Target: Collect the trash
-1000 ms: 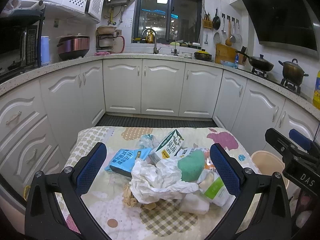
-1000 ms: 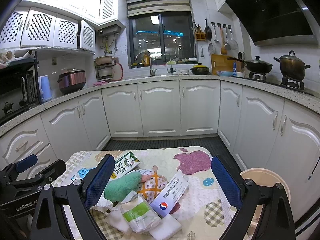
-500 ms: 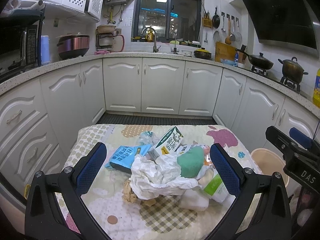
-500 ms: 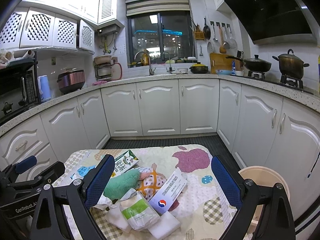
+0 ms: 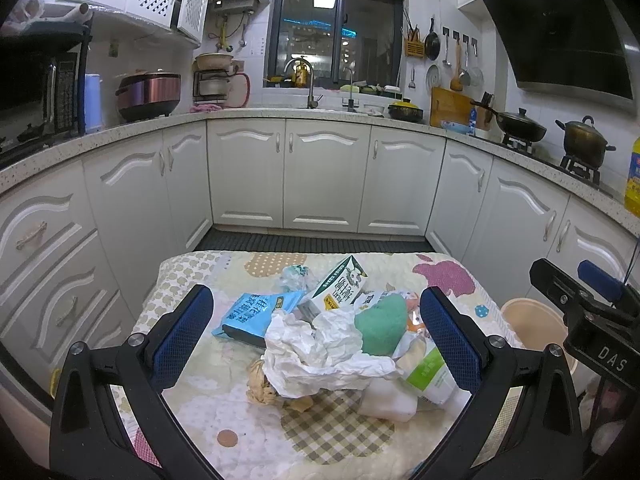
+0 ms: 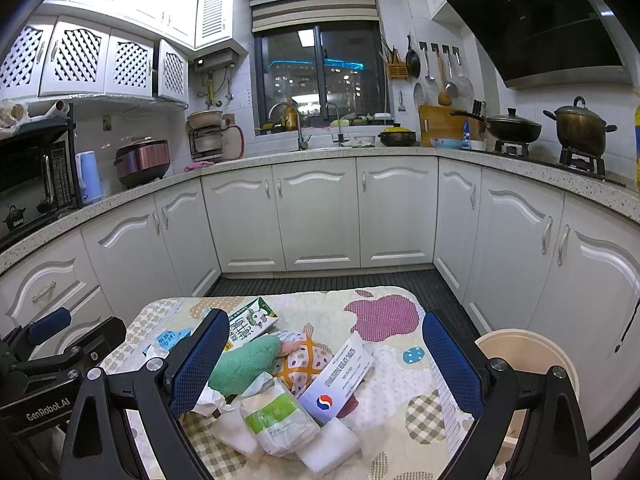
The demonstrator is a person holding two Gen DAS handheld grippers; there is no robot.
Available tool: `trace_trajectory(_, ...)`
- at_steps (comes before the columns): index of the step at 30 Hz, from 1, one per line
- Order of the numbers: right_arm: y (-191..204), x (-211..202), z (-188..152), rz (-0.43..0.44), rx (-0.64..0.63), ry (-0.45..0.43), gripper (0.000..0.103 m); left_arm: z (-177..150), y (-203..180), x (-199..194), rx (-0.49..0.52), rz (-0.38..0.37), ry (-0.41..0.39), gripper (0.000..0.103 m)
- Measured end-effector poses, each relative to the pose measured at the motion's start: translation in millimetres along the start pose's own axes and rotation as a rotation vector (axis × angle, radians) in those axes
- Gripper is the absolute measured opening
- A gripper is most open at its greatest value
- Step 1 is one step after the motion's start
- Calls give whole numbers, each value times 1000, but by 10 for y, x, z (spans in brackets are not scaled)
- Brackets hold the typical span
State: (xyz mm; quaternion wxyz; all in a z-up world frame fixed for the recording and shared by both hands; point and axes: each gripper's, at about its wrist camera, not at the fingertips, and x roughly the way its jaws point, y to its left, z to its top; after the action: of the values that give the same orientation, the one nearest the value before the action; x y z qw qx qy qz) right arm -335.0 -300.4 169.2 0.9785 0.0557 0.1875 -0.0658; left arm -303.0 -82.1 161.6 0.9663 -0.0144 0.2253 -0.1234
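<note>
The trash pile [image 5: 340,336] sits mid-tabletop [image 5: 224,412], crumpled white paper [image 5: 316,352] on top, blue packet [image 5: 256,314] at its ten o'clock, carton [image 5: 340,284] at twelve. The beige bin [image 6: 528,356] stands off the tabletop at three o'clock. Both the left gripper [image 5: 316,344] and right gripper [image 6: 324,364] hover, jaws spread and empty. Best to start with the loose paper, pinching a thick fold so it doesn't tear.

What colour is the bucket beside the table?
The bucket is pale peach or beige, shown best in the right wrist view.
</note>
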Motion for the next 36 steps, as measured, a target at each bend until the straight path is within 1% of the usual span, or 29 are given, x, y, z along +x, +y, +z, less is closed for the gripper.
trace_trajectory(18,-7,44,-30,-1,9,39,96,13,21,-26,-3,4,6,103)
trace_trajectory(30,-2,151,-80,13,6,73,96,10,37,84,-12,4,38,103)
trace_trajectory(32,11,169,-83,13,0,91,96,6,36,102,-11,4,43,103)
trace_trajectory(36,34,187,-106,8,0,86,96,0,34,127,-13,4,51,103)
